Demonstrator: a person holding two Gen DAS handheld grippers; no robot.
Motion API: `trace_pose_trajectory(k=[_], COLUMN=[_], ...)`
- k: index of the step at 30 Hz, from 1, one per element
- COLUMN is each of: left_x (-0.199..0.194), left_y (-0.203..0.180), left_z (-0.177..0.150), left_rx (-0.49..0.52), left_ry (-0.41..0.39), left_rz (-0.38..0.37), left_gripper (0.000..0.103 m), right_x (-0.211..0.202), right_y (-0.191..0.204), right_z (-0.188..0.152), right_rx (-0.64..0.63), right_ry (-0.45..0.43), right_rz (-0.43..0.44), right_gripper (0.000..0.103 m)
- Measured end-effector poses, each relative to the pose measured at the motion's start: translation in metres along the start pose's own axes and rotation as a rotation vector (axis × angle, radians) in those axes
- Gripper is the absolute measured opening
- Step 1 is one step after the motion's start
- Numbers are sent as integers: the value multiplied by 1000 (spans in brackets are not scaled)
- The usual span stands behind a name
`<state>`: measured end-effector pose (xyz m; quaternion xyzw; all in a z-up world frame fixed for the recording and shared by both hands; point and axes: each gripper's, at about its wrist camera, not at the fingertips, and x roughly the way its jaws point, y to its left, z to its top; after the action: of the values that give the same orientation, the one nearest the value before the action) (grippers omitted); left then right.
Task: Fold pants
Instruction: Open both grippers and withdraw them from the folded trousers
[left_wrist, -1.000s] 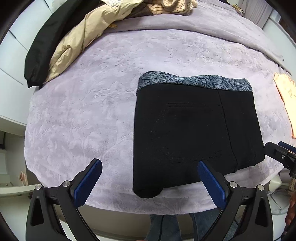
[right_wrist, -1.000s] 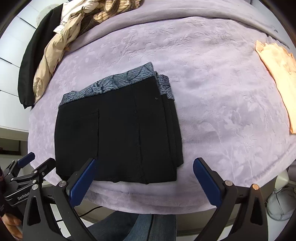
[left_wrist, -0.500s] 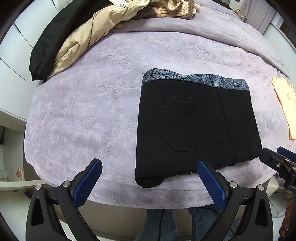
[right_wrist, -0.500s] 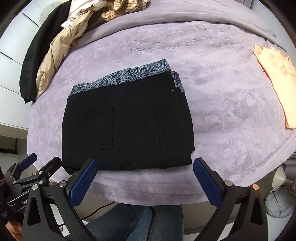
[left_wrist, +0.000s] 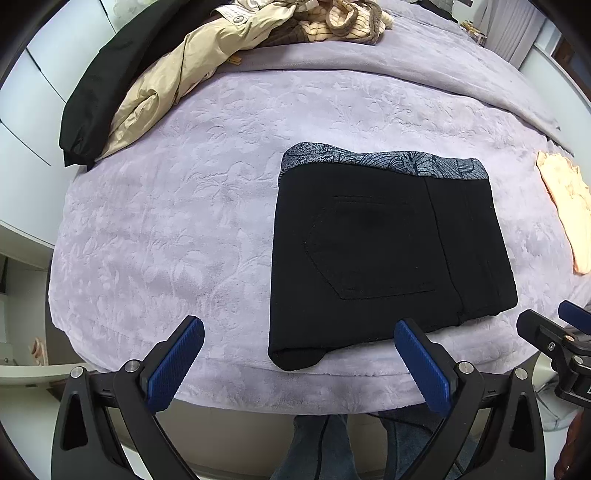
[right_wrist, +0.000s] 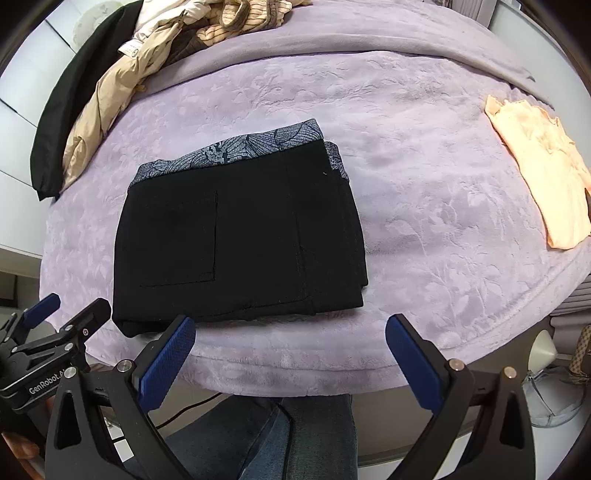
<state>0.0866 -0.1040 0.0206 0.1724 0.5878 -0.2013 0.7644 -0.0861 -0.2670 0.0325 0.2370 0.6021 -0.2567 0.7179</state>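
The black pants (left_wrist: 384, 251) lie folded into a compact rectangle on the lilac bedspread (left_wrist: 192, 206), back pocket up, grey patterned lining showing along the far edge. They also show in the right wrist view (right_wrist: 240, 236). My left gripper (left_wrist: 299, 365) is open and empty, held above the bed's near edge in front of the pants' near left corner. My right gripper (right_wrist: 291, 360) is open and empty, off the near edge by the pants' near right corner. Each gripper shows at the edge of the other's view.
A pile of clothes with a beige jacket (left_wrist: 177, 74) and a black garment (left_wrist: 96, 88) lies at the far left of the bed. A folded peach garment (right_wrist: 543, 173) lies at the right edge. The person's jeans-clad legs (right_wrist: 295, 435) stand below the bed edge.
Both grippers have drawn back and up from the bed, so the pants look smaller and farther. The pants have stayed folded and still. Both grippers stayed open.
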Motion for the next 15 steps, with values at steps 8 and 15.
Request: trace_pose_trajectory(k=[8,15], left_x=[3,4], left_y=[-4,-6], left_z=[0,2], left_rx=[44,50], left_ry=[3,5], left_rz=[34,45], left_gripper=[103,103], right_x=[-1,-2], right_y=[4,6], right_z=[2,6], right_rx=[-28,-59], right_ry=[-6,-16], right_rz=[-57,-78], right_gripper=[103,103])
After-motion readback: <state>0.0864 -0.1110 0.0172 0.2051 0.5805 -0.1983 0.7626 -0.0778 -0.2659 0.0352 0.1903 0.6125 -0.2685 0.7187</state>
